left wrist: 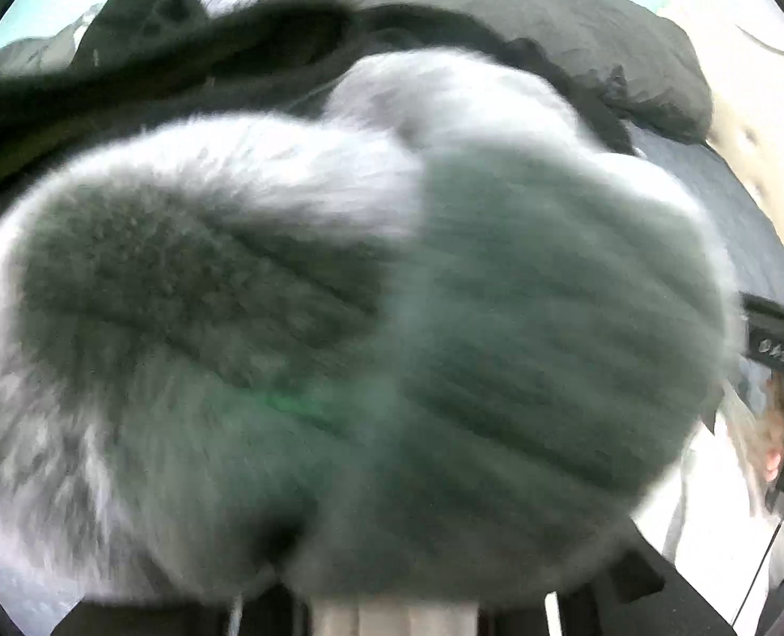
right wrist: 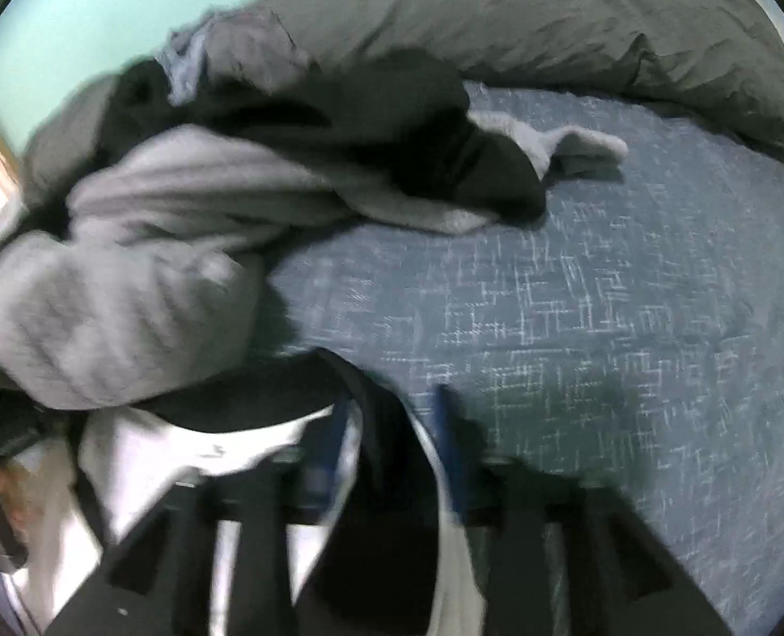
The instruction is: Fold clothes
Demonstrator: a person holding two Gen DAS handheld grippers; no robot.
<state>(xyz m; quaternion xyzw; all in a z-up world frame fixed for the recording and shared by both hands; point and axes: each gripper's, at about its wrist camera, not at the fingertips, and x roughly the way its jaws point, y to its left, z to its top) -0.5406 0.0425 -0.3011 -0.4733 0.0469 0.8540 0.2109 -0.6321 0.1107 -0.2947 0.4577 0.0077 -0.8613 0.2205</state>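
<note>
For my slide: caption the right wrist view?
Right hand-held gripper pinching black-and-white garment over blue bedspread.

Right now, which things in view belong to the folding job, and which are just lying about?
Job:
- fuzzy grey garment, bunched against the left gripper's camera
- black and white garment between the right gripper fingers
- clothes pile

Lying about:
- grey duvet
- blue patterned bedspread

Right claw [right wrist: 392, 413]: blue fingers [right wrist: 447, 424], black body; left claw prob. black too.
</note>
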